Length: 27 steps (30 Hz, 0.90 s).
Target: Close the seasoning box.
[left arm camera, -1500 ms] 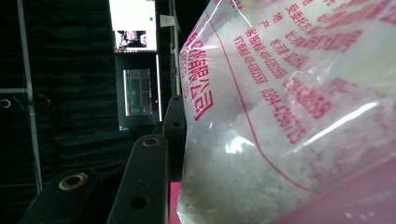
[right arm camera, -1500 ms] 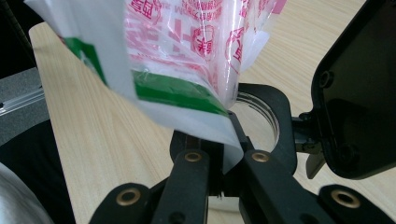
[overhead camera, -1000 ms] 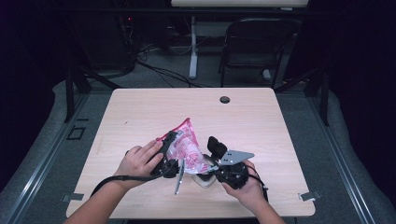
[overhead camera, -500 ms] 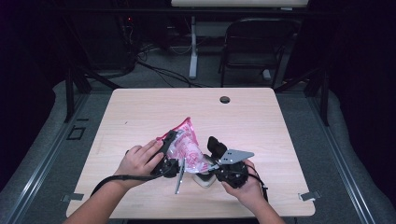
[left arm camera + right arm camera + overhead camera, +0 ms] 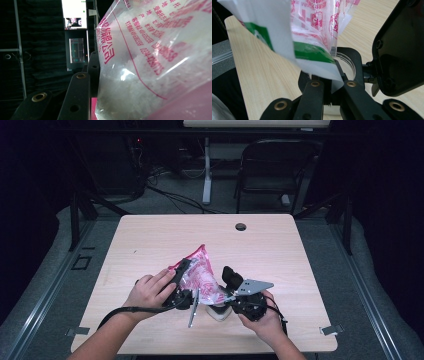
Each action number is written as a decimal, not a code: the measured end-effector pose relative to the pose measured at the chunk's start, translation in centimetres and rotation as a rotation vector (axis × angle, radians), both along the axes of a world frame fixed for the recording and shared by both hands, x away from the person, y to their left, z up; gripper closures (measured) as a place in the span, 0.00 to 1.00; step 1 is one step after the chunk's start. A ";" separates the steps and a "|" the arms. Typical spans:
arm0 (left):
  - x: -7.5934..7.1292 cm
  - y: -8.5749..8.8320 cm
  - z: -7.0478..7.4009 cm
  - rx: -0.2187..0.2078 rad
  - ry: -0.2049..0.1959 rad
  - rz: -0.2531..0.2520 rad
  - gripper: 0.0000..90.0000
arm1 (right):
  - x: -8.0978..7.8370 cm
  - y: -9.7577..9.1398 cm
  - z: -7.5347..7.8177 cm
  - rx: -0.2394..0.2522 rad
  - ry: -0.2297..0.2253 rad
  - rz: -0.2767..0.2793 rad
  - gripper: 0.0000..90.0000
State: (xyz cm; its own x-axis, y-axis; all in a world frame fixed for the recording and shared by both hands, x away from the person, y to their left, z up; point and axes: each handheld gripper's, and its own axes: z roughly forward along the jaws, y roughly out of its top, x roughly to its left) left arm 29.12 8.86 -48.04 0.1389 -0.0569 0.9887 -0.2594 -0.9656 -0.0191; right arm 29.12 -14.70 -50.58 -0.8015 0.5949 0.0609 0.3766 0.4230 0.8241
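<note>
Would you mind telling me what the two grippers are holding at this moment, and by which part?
Both hold the clear plastic bag with red print: the right gripper pinches its green-and-white edge, and the left gripper grips its side.

Bag (image 5: 202, 275): thin clear plastic, glossy, crinkled, red print; white grainy stuff inside. Beside bag, white/green paper slip (image 5: 294, 47), matt. Gripper jaws: black plastic, matt, brass-look rivets. Table (image 5: 280, 255) under bag: pale wood-grain laminate, smooth.
</note>
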 end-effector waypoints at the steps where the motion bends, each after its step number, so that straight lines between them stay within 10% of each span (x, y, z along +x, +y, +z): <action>1: 0.0 0.0 0.0 0.000 -0.001 -0.001 0.76 | 0.0 0.0 0.0 0.000 0.001 0.000 1.00; 27: -0.1 -0.2 0.1 0.039 -0.007 -0.005 0.76 | 0.0 -0.1 -0.1 0.000 0.000 -0.006 1.00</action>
